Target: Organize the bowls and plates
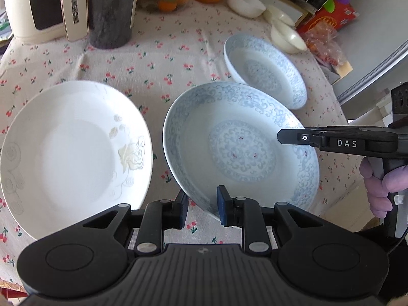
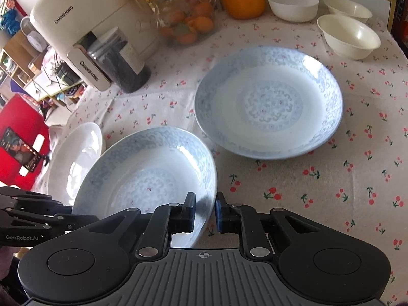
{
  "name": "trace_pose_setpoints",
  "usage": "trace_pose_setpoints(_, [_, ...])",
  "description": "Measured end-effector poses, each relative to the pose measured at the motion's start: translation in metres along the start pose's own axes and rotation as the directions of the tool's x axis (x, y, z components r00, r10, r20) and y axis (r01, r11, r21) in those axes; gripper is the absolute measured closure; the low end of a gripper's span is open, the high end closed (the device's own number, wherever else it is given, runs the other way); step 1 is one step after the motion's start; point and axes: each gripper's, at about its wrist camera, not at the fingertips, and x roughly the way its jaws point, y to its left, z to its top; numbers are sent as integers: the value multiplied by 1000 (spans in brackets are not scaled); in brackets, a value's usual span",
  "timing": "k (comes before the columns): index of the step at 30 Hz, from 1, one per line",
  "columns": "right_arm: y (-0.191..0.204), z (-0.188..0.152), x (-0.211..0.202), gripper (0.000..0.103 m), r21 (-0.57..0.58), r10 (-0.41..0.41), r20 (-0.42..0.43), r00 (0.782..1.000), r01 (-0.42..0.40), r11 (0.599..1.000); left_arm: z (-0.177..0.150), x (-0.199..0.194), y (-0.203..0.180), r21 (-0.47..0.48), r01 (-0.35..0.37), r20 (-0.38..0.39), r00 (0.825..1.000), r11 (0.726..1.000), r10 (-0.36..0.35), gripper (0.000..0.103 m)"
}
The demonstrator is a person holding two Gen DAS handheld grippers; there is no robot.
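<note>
Blue plate (image 1: 239, 150) sits tilted, gripped at opposite rims by left gripper (image 1: 202, 207) and right gripper (image 2: 205, 211). White plate (image 1: 74, 153) lies just left; second blue plate (image 2: 267, 102) far right.

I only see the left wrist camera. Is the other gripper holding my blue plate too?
Observer: Yes, the right gripper has one finger on each side of the near blue plate rim.
Operator: Is the other blue plate broken behind it?
Observer: No, the far blue plate lies whole and flat on the tablecloth.
Operator: What's past the table?
Observer: What looks like a phone, against something red.
</note>
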Motion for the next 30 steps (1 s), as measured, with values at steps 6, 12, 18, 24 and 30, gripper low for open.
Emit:
trace_pose_setpoints(6, [-1,6,-10,87,15,13,37,999,-13,1000,2,-8,-1,-1,16,37,999,1000,-16,82])
trace_pose_setpoints(12, [-2,14,-19,87,28,23,72,997,-25,999,8,-12,-5,-3,18,68,998,1000,-18,82])
trace_pose_setpoints(18, [-7,25,-26,87,46,23,105,994,-28,999,17,-12,-12,-6,20,90,996,1000,-20,82])
trace_pose_setpoints(24, [-17,36,-32,87,72,14,134,991,-24,997,28,-9,-23,4,10,109,994,1000,-10,82])
trace_pose_setpoints(30, [-31,45,-34,87,106,-6,158,987,-11,994,42,1,-33,9,1,116,993,1000,-3,81])
